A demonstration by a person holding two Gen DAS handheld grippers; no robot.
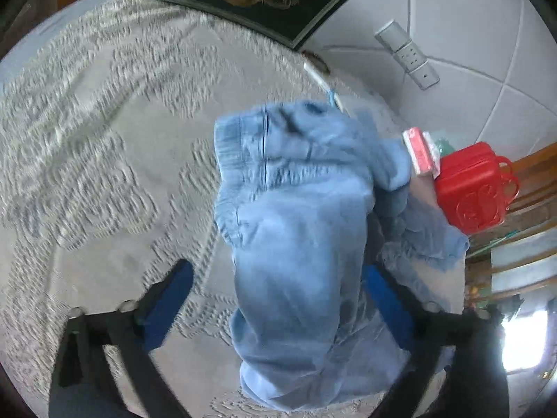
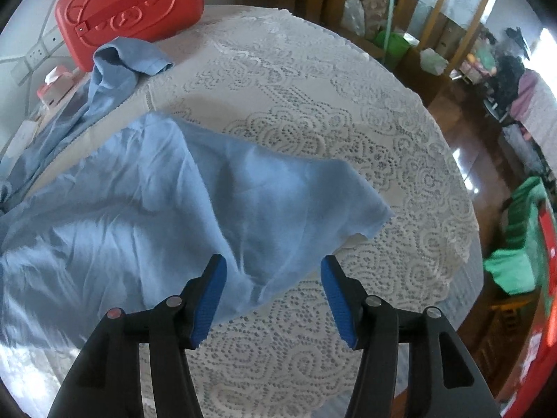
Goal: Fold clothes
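Right gripper [image 2: 273, 296] gaping wide over the blue garment's [image 2: 139, 202] near edge, left gripper [image 1: 278, 299] spread wide around bunched cloth, garment sprawled across lace tablecloth [image 2: 348, 139], sleeve reaching the red case [image 2: 128, 10]

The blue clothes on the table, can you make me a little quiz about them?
1. True or false: the right gripper is squeezing the blue garment.
2. What colour is the case beside the garment?
3. The left gripper's fingers are: A) wide apart, B) pressed together.

Key: 1 false, its fingers stand open over the cloth. 2 red. 3 A.
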